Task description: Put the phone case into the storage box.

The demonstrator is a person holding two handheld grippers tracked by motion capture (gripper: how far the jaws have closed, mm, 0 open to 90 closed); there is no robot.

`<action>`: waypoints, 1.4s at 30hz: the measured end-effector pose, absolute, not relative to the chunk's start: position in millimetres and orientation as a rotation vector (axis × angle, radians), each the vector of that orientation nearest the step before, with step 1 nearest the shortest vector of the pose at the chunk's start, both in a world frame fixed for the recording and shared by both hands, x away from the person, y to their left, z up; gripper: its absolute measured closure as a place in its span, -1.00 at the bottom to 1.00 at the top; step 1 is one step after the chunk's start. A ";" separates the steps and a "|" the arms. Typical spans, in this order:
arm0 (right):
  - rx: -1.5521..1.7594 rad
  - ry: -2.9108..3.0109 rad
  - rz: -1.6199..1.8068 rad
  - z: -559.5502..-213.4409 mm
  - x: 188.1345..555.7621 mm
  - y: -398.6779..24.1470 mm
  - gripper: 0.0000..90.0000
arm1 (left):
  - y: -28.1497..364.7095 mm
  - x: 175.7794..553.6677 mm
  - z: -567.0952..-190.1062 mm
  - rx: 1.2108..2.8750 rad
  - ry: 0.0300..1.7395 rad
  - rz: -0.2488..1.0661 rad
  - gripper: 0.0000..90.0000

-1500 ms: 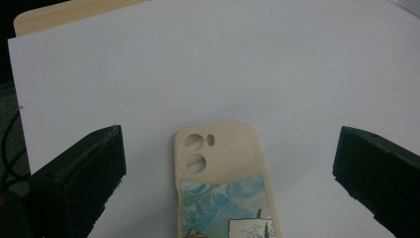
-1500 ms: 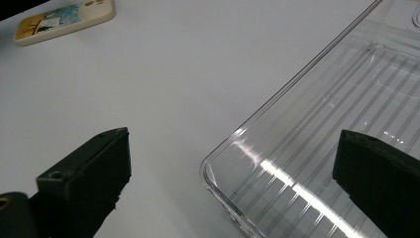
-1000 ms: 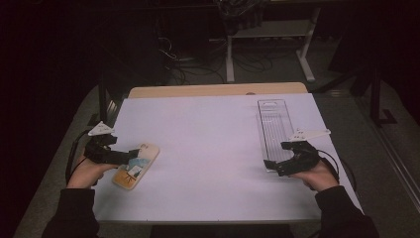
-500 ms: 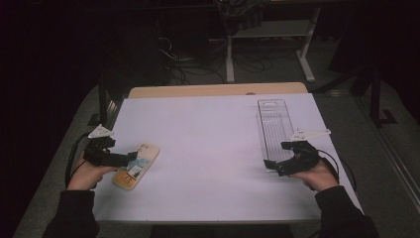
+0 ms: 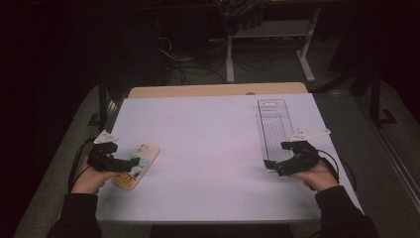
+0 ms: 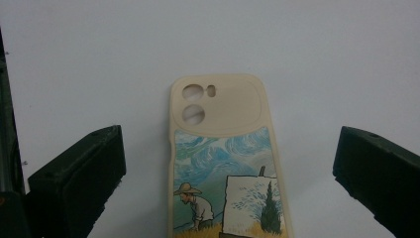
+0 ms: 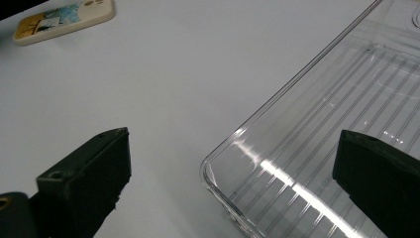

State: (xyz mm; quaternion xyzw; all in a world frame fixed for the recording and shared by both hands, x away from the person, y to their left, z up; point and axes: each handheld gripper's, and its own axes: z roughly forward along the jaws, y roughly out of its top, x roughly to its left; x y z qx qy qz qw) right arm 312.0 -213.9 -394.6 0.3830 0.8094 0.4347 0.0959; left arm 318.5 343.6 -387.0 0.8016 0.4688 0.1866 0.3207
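A cream phone case (image 5: 137, 164) with a painted picture of a figure in a straw hat lies flat on the white table (image 5: 208, 148) at the left. In the left gripper view the case (image 6: 225, 163) lies between the wide-apart jaws. My left gripper (image 5: 130, 166) is open, its jaws on either side of the case's near end. A clear ribbed plastic tray (image 5: 275, 129) lies at the right. My right gripper (image 5: 275, 167) is open at the tray's near left corner (image 7: 218, 173), one jaw over the tray, the other over bare table.
Beyond the white table top a wooden edge (image 5: 218, 90) shows at the back. A metal stand (image 5: 270, 39) and cables stand on the dark floor behind. The phone case (image 7: 62, 20) appears far off in the right gripper view.
My left gripper has slid a little toward me and down along the case. The right gripper has stayed in place.
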 end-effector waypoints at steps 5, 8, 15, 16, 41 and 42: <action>1.134 2.398 1.288 -394.7 312.1 -213.9 -0.98 | 344.7 316.9 -390.7 2.110 1.242 0.487 -1.00; 1.134 2.398 1.289 -394.7 312.2 -213.9 -0.98 | 344.2 316.2 -393.4 2.123 1.242 0.479 -1.00; 1.133 2.398 1.288 -394.7 312.2 -213.9 -0.98 | 343.0 315.1 -398.1 2.131 1.247 0.475 -1.00; 1.134 2.397 1.289 -394.7 312.2 -214.0 -0.98 | 342.7 314.6 -398.6 2.131 1.250 0.473 -1.00; 1.144 2.395 1.286 -394.7 312.3 -213.4 -0.98 | 341.0 317.3 -428.2 2.216 1.310 0.444 -1.00; 1.142 2.395 1.287 -394.8 312.3 -213.4 -0.98 | 340.5 317.2 -429.6 2.215 1.317 0.439 -1.00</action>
